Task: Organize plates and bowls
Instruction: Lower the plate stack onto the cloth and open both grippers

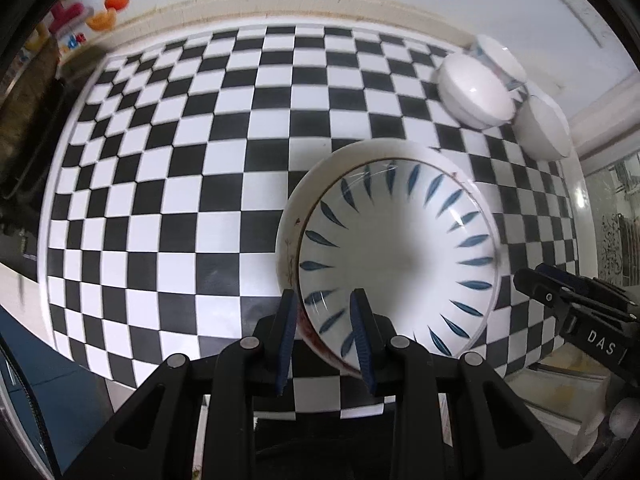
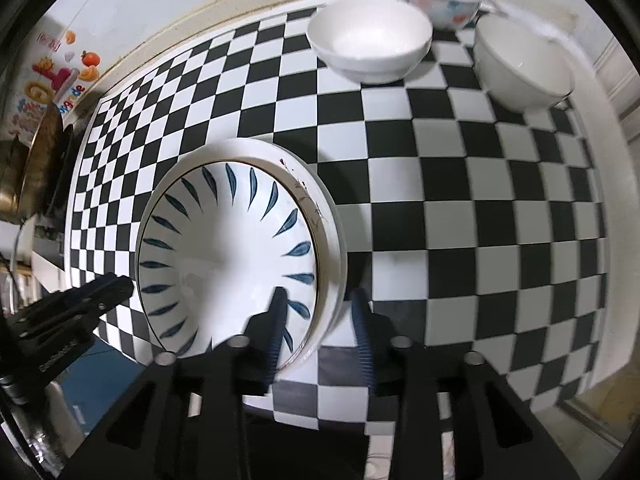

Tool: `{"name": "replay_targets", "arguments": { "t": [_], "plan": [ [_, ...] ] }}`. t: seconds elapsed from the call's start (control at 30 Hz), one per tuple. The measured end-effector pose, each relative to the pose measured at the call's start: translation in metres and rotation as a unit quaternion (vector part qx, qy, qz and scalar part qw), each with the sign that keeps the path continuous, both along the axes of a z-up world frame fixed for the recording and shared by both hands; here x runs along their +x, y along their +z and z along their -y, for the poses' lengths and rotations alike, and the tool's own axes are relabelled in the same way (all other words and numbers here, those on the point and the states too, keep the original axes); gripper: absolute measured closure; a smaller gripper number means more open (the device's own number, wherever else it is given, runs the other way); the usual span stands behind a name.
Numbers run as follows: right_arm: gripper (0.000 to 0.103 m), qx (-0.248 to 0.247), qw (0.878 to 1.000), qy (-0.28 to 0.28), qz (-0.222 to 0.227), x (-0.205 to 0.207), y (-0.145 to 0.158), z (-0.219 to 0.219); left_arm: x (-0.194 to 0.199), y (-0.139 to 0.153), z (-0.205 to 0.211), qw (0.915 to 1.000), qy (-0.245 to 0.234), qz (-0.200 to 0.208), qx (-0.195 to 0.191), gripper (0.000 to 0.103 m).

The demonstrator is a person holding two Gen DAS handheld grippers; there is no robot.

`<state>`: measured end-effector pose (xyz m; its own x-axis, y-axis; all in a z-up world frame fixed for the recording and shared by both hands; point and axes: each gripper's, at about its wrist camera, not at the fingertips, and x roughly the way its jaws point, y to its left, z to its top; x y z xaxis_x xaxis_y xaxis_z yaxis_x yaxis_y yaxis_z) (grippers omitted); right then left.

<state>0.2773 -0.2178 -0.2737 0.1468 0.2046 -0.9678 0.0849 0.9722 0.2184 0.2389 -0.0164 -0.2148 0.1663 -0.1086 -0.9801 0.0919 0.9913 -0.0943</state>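
**Left wrist view: leaf-pattern bowl pinched at rim**

Glossy round leaf-pattern bowl (image 1: 396,256), blue leaf strokes ringing a white, empty interior, nested in a plain white outer bowl (image 1: 294,216) over the checkered tabletop (image 1: 180,160). Left gripper (image 1: 326,340) narrowed onto the stacked rims, one pad inside, one outside. Right gripper (image 2: 320,328) straddles the opposite rim, jaws parted, outer pad clear. Beyond the bowl: three white bowls (image 2: 370,46), empty, clustered near the table's far edge. Squares between lie bare.
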Motion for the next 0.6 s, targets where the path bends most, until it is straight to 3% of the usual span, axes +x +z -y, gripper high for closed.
{"name": "replay_targets", "arguments": {
  "t": [0.03, 0.2, 0.33, 0.4, 0.47, 0.6],
  "plan": [
    [0.059, -0.005, 1.000, 0.003, 0.007, -0.005, 0.008, -0.002, -0.004, 0.006, 0.000, 1.0000, -0.002, 0.008, 0.001, 0.078],
    [0.027, -0.008, 0.999, 0.009, 0.052, -0.033, 0.049, -0.013, -0.030, 0.041, 0.001, 0.9985, -0.016, 0.052, -0.001, 0.073],
    [0.021, -0.016, 0.997, 0.005, 0.081, -0.054, 0.080, -0.018, -0.047, 0.064, 0.003, 0.9968, -0.023, 0.077, -0.004, 0.068],
    [0.018, -0.029, 0.995, 0.005, 0.092, -0.065, 0.094, -0.021, -0.054, 0.075, 0.002, 0.9960, -0.023, 0.087, -0.005, 0.048],
    [0.016, -0.033, 0.994, 0.002, 0.104, -0.077, 0.107, -0.023, -0.063, 0.088, 0.001, 0.9947, -0.022, 0.100, -0.006, 0.037],
    [0.015, -0.042, 0.991, -0.010, 0.129, -0.102, 0.130, -0.028, -0.080, 0.108, -0.007, 0.9923, -0.009, 0.123, -0.009, 0.036]
  ]
}}
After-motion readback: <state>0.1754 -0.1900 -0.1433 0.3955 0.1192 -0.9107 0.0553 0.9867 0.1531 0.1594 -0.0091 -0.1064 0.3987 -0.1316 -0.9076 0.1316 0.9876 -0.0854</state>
